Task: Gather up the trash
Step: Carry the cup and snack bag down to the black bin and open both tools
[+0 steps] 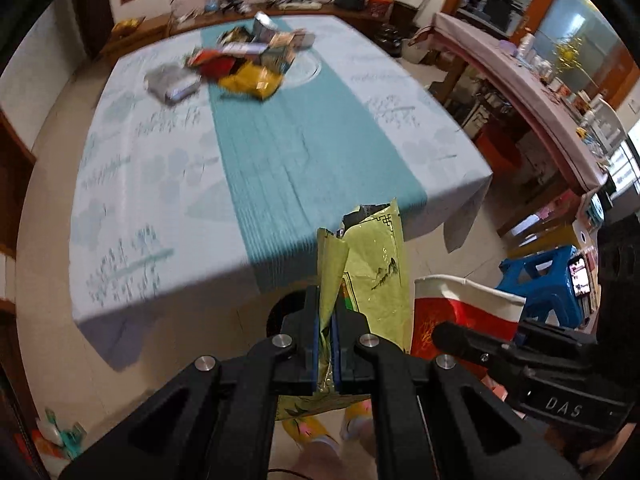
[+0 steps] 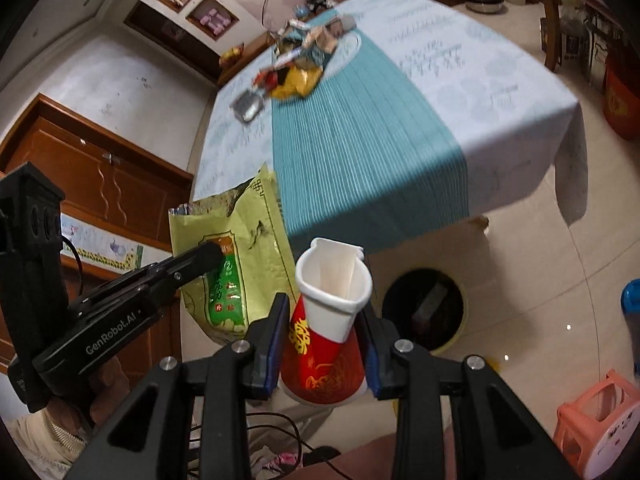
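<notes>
My left gripper (image 1: 328, 320) is shut on a torn yellow-green foil bag (image 1: 372, 264), held off the near edge of the table; the same bag (image 2: 240, 256) shows at the left of the right wrist view. My right gripper (image 2: 326, 320) is shut on a squashed red-and-white paper cup (image 2: 328, 312), whose rim (image 1: 468, 292) also appears in the left wrist view. A round black trash bin (image 2: 424, 312) stands on the floor just right of the cup. A pile of wrappers (image 1: 248, 60) lies at the far end of the table, with a grey packet (image 1: 172, 82) beside it.
The table (image 1: 140, 184) wears a pale cloth with a teal runner (image 1: 288, 160). A blue stool (image 1: 548, 280) and a pink stool (image 2: 600, 420) stand on the tiled floor. A cluttered side table (image 1: 540, 92) runs along the right; a wooden cabinet (image 2: 92, 184) is at the left.
</notes>
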